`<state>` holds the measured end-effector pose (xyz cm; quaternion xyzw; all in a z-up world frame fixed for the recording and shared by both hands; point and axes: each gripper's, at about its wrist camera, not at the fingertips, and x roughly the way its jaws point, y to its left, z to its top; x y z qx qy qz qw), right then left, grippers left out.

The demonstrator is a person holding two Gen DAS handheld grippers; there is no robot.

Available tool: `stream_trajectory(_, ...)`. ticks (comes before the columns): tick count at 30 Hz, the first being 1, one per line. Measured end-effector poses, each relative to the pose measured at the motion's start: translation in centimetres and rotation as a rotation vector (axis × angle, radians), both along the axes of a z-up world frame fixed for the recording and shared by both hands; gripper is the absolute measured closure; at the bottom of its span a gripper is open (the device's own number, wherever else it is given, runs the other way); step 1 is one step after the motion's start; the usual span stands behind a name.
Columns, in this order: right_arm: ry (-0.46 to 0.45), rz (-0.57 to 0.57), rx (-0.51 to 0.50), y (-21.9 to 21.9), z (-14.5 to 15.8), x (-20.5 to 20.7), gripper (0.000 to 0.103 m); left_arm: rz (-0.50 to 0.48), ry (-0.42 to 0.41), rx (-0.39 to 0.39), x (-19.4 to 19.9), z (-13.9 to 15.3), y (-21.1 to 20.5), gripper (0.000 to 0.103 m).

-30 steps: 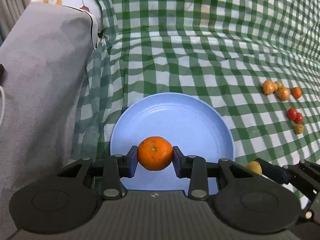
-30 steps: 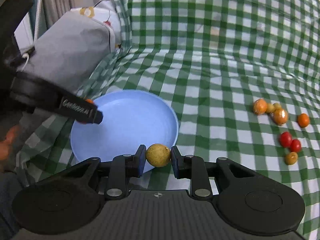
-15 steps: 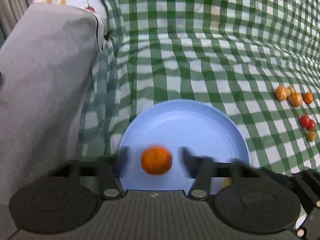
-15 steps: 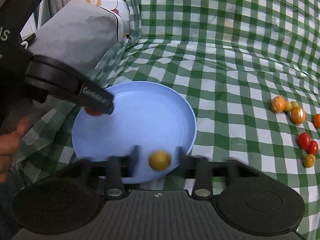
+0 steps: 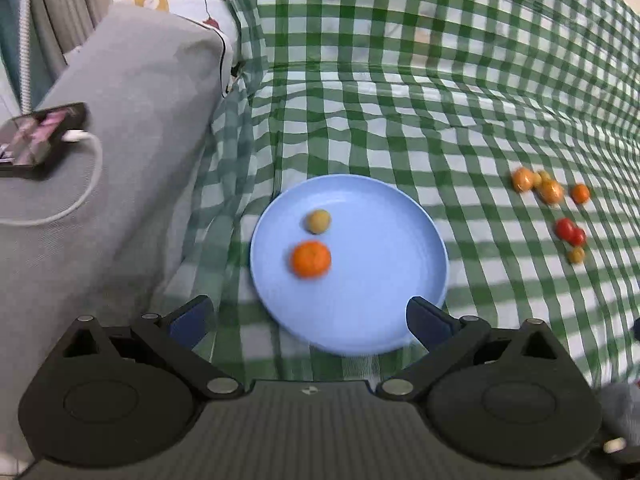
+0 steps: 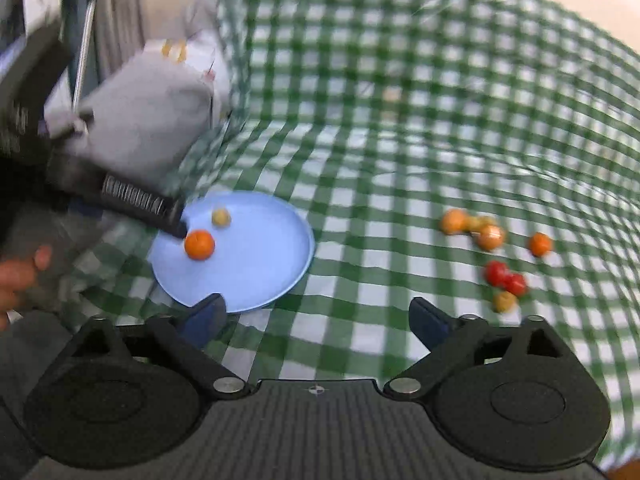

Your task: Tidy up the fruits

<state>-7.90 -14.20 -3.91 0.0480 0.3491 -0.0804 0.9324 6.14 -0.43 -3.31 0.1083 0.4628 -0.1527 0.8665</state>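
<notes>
Both grippers are letting go at once. The left gripper [image 5: 308, 318] has its jaws opening, spread wide with nothing between them, and the same goes for the right gripper [image 6: 316, 318], jaws opening and bare checked cloth in the gap. Just ahead of the left gripper sits the blue plate [image 5: 400, 280], its near rim lying between the two blue fingertips; on it, slightly left of the gripper's centre line, rests the orange [image 5: 311, 259], and just beyond that a small yellow-green fruit [image 5: 318, 221], the two close together but not touching. From the right gripper the plate [image 6: 264, 272] lies ahead and to the left, one fingertip overlapping its near edge in the view. Further out to the right of both grippers, well apart from the plate, the rest of the fruit [image 5: 552, 208] lies loose on the green checked cloth [image 5: 400, 100]: a few orange and yellow ones in a cluster, then two red ones and a yellowish one nearer. I'd judge the plate is the gathering spot, which is why it sits on the flattest stretch of cloth (the fabric is rumpled elsewhere, and round fruit would roll). A phone [image 5: 38, 136] on a white cable rests on the grey cushion off to the left gripper's left.
</notes>
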Motion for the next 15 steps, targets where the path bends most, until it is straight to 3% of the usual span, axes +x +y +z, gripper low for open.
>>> stream_trajectory(6,-0.11,-0.057,0.05,0.0,3.3,-5.7,0.001,-0.017,-0.042,-0.035,-4.6,3.5,0.0,0.001)
stream_trajectory(15,-0.164,-0.008,-0.001,2.7,4.8,-10.6,0.001,-0.018,-0.123,-0.055,-9.4,7.3,0.4,0.001)
